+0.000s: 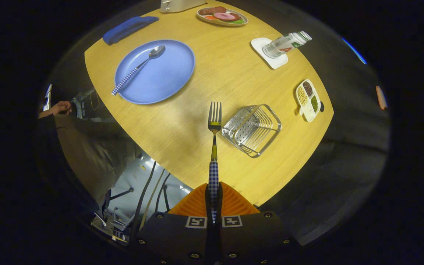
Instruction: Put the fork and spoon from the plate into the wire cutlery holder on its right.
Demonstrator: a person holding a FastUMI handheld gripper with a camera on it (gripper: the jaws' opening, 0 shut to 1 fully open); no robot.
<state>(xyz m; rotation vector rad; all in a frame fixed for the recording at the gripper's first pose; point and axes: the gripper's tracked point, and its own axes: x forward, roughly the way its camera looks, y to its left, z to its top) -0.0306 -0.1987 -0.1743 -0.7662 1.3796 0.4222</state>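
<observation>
My gripper (pixel 214 200) is shut on the checked handle of the fork (pixel 214 127), both orange fingers (pixel 234 203) pressing it. The fork points straight ahead, tines forward, held above the wooden table. Its tines hang just left of the wire cutlery holder (pixel 251 129), which stands empty. The spoon (pixel 138 69), with the same blue checked handle, lies slantwise on the blue plate (pixel 168 77), far ahead and to the left of the fingers.
Beyond the holder: a small divided dish of grains (pixel 308 100), a bottle lying on a white coaster (pixel 286 44), a plate of food (pixel 222 16), a blue cloth (pixel 129 28). A person's hand (pixel 58 108) and clothing show off the table's left edge.
</observation>
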